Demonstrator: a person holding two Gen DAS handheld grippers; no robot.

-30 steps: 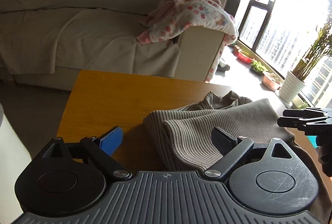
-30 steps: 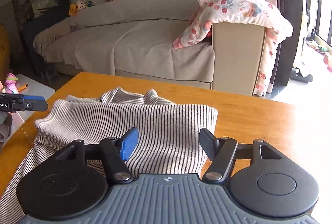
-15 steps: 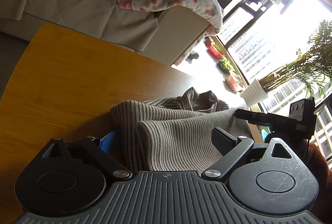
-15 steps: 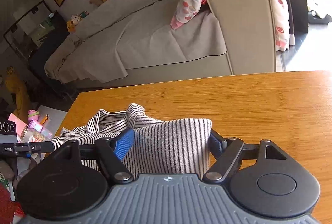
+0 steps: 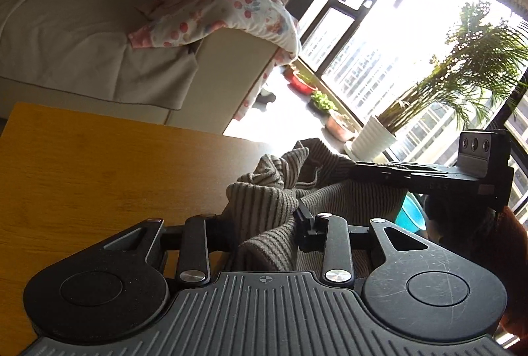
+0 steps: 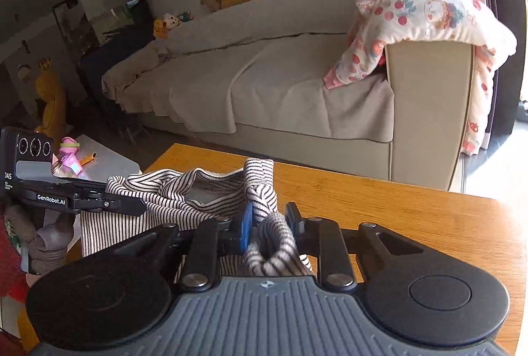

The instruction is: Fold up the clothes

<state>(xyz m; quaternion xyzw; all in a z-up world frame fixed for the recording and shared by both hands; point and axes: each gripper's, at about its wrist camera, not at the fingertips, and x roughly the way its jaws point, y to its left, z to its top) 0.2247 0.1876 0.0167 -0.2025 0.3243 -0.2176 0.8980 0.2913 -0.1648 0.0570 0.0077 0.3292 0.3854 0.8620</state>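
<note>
Both tools, left tool [image 5: 264, 219] and right tool [image 6: 269, 224], are clamped on the striped top [image 6: 184, 191], gathered above the surface [image 6: 412, 217]. Fold step, mid-lift by my read (fabric bunched). Next: carry it over evenly, lay flat.

Wooden table [image 6: 412, 217] under striped garment [image 6: 184, 187]

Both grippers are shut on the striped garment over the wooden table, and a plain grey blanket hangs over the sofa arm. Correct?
Not quite. The blanket over the sofa arm is white with a red floral print, as the right wrist view shows. The left gripper and right gripper are shut on the striped garment.
</note>
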